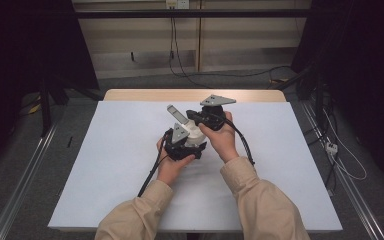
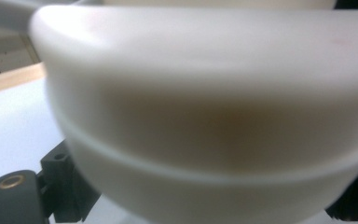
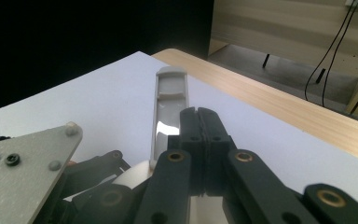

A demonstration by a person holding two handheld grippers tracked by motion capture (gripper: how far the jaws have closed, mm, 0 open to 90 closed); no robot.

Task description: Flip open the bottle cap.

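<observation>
Holding a white cup (image 1: 194,134) above the middle of the white sheet (image 1: 105,165), the left gripper (image 1: 182,145) sits just under and against it in the high view, while the right gripper (image 1: 205,119) meets the cup's far side, where a grey handle (image 1: 178,114) slants up and away toward the table's wooden far edge (image 1: 130,95). In the left gripper view the cup (image 2: 205,116) presses so close to the lens that it is a blurred, smooth, cream-white curve with a faint ridge around it; black jaw parts show at its lower corners, so the jaws seem spread around it, though I cannot tell how firmly they bear on it. In the right gripper view the right gripper (image 3: 199,116) has its jaws pressed together with no gap, beside the flat grey handle (image 3: 170,107), which stretches away over the sheet; whether they pinch its edge I cannot tell. The cup's glossy, rounded wall looks slippery: if either hand twists or eases off, it could rotate or drop onto the sheet, and the long handle would lever it.
</observation>
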